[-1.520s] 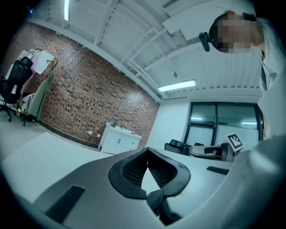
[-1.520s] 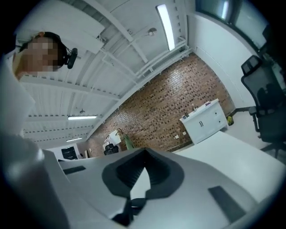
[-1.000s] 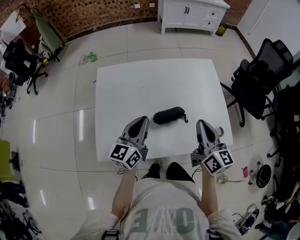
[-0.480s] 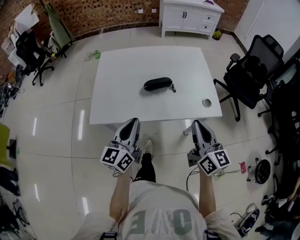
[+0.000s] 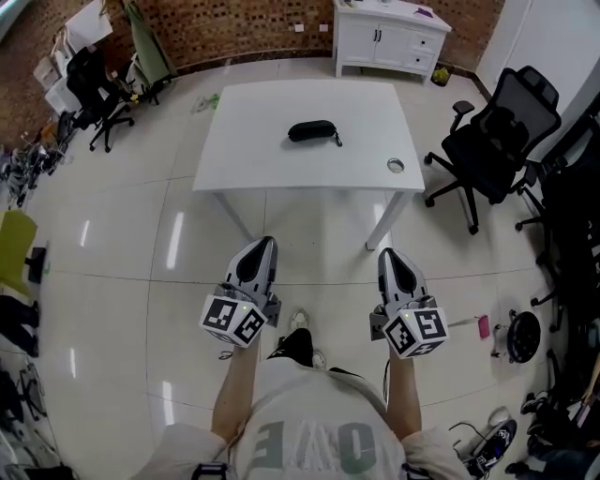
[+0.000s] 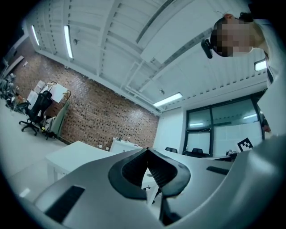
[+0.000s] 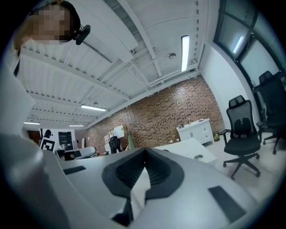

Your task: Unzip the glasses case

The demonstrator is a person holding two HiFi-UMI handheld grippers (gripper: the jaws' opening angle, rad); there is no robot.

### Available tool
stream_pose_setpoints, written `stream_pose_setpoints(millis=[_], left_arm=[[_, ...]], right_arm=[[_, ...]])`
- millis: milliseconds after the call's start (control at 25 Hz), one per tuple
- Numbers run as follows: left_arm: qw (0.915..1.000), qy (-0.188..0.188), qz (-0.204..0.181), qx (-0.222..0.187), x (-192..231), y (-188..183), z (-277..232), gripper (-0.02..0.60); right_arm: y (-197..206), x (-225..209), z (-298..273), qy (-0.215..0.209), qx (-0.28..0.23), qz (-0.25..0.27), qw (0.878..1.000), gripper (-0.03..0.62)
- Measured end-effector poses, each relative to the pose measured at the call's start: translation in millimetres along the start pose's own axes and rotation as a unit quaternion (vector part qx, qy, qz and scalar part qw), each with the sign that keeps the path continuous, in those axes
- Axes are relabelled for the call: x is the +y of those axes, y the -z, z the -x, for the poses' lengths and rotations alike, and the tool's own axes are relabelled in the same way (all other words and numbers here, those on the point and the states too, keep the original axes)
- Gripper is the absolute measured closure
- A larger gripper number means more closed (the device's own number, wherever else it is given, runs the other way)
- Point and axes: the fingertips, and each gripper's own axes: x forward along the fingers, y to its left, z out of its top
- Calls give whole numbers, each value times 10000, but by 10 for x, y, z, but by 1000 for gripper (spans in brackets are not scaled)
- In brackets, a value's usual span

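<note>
Glasses case [image 5: 312, 131]: count 1. It lies on the white table [image 5: 244, 155], near the middle of the top and a little toward the far edge, well apart from both grippers.

Jaws: we count 2 grippers. On the left gripper [image 5: 262, 244], its own view shows the dark pads meeting at the tips, pressed together and pinching nothing. The right gripper [image 5: 389, 255] reads the same in its view: pads together, empty. Both are held side by side over the tiled floor [image 5: 309, 220], pointing toward the table.

Outward:
- Between the grippers and the case we see a stretch of floor, then the table's near edge and front legs.
- 1 table, carrying 2 things: the case and 1 small round object [image 5: 396, 166] near the right front corner, well apart from the case. We cannot tell what the round object is.
- 1 black office chair [image 5: 492, 141] just beside the table's right side.
- 1 white cabinet [image 5: 389, 42] behind the table, against the brick wall [image 5: 234, 28].
- 1 more black chair [image 5: 98, 80] at the far left, among clutter.

The case is black, oblong and round-ended. It lies flat with its long side across our view, with a small tab or strap at its right end. It looks closed, but the zip is too small to make out.
</note>
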Motion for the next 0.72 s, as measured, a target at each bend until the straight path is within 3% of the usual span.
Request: stream_pose_setpoints(millis=[320,720], left_arm=[[9998,118,90,-159,-411,-60,296,577],[9996,68,205,-183,-478,-64,643,577]], right_arm=[[-24,382,332,-217,-78,24,9997,595],[54,679,579,-223,27,89,9997,595]])
